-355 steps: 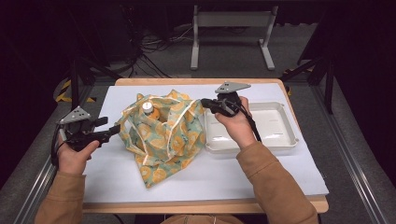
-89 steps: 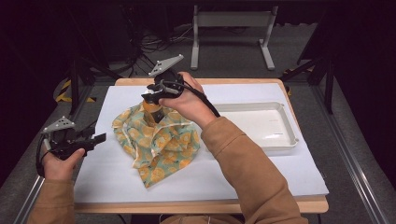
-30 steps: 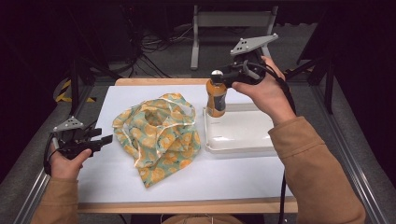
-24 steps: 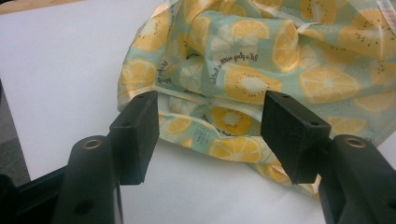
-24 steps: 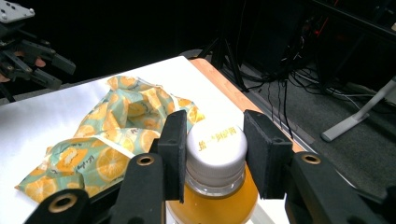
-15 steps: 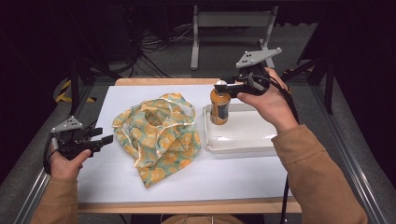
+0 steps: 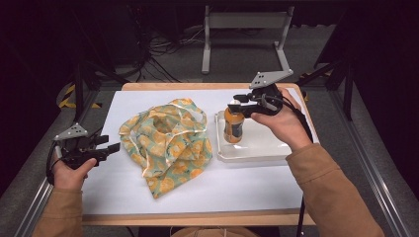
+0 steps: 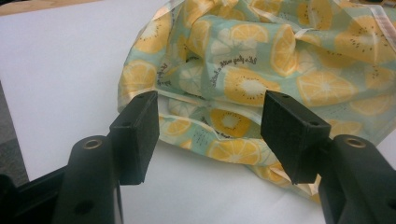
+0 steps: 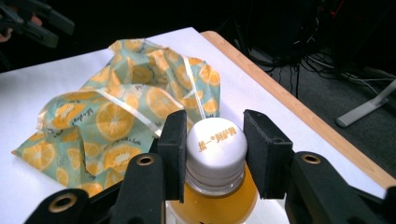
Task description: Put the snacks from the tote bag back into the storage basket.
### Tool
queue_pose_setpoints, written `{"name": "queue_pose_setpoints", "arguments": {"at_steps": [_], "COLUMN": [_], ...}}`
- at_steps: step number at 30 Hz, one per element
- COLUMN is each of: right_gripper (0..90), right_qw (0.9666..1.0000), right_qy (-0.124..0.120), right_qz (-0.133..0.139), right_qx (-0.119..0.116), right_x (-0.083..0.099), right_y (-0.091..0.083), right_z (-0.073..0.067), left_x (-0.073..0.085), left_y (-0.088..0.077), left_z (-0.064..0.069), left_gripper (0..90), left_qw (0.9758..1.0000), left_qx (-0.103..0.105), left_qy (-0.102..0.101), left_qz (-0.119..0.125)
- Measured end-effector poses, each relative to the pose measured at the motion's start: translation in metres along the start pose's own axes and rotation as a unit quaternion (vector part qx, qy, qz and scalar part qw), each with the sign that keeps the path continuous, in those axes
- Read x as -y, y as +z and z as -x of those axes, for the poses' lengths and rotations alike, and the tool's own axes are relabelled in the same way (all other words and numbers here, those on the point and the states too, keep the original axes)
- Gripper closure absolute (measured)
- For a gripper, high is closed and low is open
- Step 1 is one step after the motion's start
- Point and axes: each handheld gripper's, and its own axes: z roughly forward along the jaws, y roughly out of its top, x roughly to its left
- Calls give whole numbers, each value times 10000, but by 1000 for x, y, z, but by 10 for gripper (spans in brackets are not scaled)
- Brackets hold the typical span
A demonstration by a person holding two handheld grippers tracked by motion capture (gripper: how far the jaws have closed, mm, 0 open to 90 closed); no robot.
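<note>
Right hand-held gripper point(image 7: 238, 104) is clamping the white cap of the orange juice bottle point(image 7: 233, 126), which is standing upright over the near-left corner of the white tray point(image 7: 276, 148); whether its base is touching the tray floor is hard to make out. The tray's right half is lying open. Left hand-held gripper point(image 7: 109, 146) is hovering with jaws apart over bare tabletop point(image 7: 237, 182), just beside the lemon-print cloth bag point(image 7: 170, 140), whose folds are hiding its inside.

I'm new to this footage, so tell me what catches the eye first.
The orange juice bottle stands out, held by its white cap in the right gripper over the white tray at the table's right. Beside it, mid-table, lies a crumpled lemon-print cloth bag, the left gripper open near its edge.
</note>
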Motion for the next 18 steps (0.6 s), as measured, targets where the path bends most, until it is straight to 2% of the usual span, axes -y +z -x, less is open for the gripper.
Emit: {"name": "queue_pose_setpoints", "arguments": {"at_steps": [18], "right_gripper": [614], "right_qw": [9996], "right_qy": [111], "right_qz": [-157], "right_qx": [-190], "right_x": [37], "right_y": [17], "right_z": [-11], "left_x": [0], "left_y": [3], "left_z": [2], "left_gripper": [377], "left_qw": [10000], "left_qx": [-7], "left_qy": [51], "left_qz": [-22]}}
